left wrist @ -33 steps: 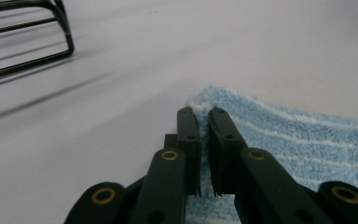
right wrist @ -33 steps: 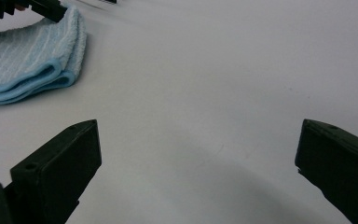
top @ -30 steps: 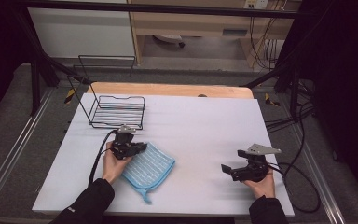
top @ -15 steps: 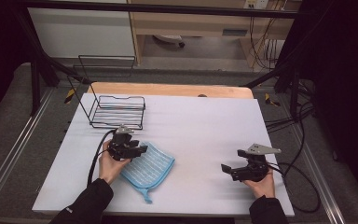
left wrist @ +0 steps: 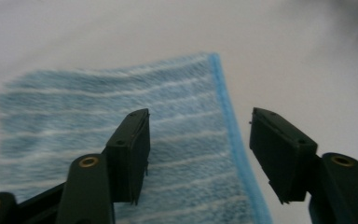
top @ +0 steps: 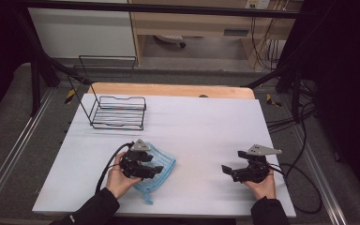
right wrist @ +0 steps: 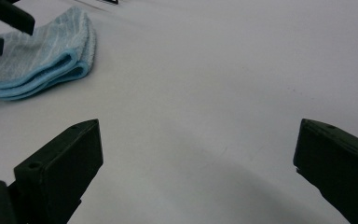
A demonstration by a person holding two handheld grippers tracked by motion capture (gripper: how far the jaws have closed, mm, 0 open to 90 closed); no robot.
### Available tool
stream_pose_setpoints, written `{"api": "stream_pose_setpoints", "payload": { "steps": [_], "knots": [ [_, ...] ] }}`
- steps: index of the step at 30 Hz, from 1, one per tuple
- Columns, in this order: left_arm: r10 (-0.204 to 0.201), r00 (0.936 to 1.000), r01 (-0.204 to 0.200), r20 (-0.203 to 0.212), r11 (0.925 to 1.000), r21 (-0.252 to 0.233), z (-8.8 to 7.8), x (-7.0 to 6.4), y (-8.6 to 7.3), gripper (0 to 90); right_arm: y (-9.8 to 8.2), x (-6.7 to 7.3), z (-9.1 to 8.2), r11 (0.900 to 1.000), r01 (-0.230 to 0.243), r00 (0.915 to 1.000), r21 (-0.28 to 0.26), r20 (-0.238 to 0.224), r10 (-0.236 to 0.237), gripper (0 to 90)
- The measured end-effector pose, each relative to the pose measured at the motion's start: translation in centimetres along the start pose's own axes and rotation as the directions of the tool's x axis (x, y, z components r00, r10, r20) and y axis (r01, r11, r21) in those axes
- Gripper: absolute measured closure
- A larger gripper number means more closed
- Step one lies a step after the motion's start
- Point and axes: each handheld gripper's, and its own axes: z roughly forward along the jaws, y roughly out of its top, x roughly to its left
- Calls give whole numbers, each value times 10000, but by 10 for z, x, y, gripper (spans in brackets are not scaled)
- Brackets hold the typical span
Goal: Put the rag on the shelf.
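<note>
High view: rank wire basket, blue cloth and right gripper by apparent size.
1. wire basket, largest
2. blue cloth, partly hidden under the left gripper
3. right gripper, close to the cloth's visible part, so that order is unsure

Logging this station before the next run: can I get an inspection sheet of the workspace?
Surface: white table, wooden strip along the far edge.
Job's things: blue striped cloth folded over, lying under the left tongs.
Clutter: wire rack at far left.
Grippers: left tongs have just been opening, pads off the cloth; right tongs open over bare table.
Cables: black lead loops from the left tongs; more trail off the right edge.
Surroundings: dark frame, grey floor.
</note>
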Motion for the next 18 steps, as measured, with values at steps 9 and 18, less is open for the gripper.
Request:
{"api": "stream_pose_setpoints", "payload": {
  "steps": [9,18],
  "knots": [
    [646,9978,-631,-141,9940,898,15,-30,-16,481,1,2,1,10000,69,10000,47,-21,-69,25],
    [648,9961,-592,-594,9940,920,22,-30,-22,569,4,9,4,10000,75,9999,52,-101,-75,40]
  ]
}}
